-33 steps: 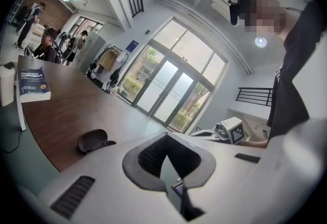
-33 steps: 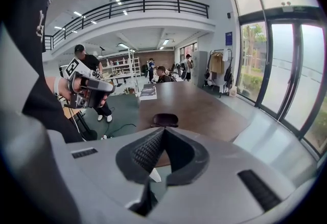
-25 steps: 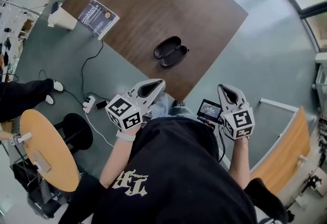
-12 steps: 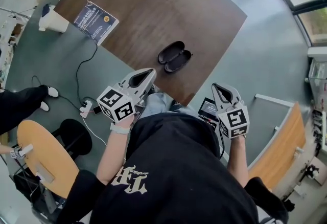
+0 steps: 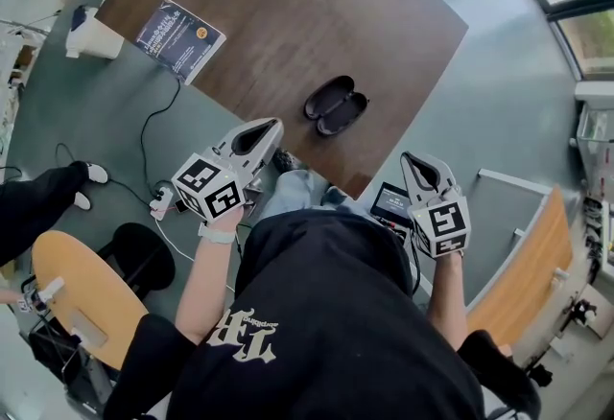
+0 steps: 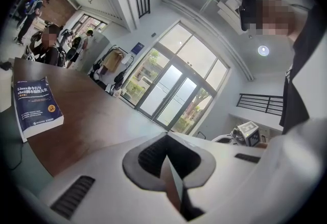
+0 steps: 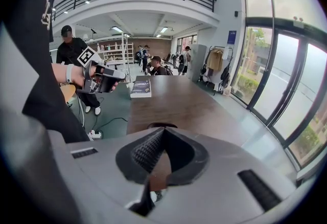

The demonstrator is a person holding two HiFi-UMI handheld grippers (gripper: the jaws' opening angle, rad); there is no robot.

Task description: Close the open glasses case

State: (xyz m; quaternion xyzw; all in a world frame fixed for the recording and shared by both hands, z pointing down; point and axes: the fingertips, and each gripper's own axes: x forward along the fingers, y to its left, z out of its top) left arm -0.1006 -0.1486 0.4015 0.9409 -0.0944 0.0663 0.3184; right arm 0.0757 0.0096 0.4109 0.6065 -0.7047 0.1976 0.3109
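On the dark brown wooden table (image 5: 317, 15), near its closest edge, the black oval glasses case (image 5: 336, 105) lies open, its two halves side by side. A blue paperback book (image 6: 36, 108) by the table's left edge carries white print starting "Linux". Grey-green floor (image 5: 518, 92) surrounds the table, and tall glazed doors (image 6: 168, 95) stand beyond. The left gripper (image 5: 267, 128) and right gripper (image 5: 417, 164) hover apart from the case — jaw tips together, gripping nothing.
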